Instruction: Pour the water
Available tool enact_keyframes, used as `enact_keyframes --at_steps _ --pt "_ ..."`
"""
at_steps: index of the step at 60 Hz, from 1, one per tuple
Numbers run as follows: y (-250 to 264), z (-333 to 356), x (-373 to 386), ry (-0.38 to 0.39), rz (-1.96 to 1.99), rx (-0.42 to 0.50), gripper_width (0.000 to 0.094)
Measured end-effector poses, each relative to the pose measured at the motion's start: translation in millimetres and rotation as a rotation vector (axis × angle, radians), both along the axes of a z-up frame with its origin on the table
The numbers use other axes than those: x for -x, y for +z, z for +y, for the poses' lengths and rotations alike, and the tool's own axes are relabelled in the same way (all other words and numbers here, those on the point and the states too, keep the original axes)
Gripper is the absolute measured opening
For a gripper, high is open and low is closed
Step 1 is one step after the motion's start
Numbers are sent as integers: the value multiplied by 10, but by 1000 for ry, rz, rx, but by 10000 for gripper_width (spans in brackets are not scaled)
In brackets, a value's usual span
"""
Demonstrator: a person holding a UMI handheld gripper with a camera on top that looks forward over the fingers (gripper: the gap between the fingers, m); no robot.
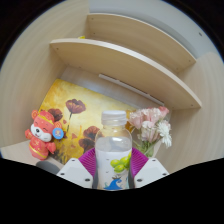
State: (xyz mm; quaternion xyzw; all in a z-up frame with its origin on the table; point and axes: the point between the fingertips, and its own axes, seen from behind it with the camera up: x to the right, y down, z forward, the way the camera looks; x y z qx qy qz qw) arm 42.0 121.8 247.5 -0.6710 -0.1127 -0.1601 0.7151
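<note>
The gripper [112, 172] holds a clear plastic bottle [114, 150] upright, both pink pads [88, 163] seemingly pressed to its labelled middle. Its white cap [115, 118] looks still on, so no pouring yet. Likely light, smooth and squeezable (a firm mid-body hold suits it). Far left stands a red toy figure [42, 134], right some pale flowers [151, 124]; wooden shelves [125, 62] overhang above, so room for tilting is modest.

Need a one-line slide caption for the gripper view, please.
Gripper shut on a bottle, flowers and a toy behind.
</note>
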Motion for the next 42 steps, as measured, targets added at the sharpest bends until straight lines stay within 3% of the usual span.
enact_keyframes --at_steps 4,5,11,30,42 --pt "-206 34 -41 24 153 32 417" --pt "-305 -1 26 -1 193 29 418" --pt "-715 100 9 48 334 111 416" --pt "-1522 155 101 58 382 207 414" --pt "-1572 111 115 56 345 169 456"
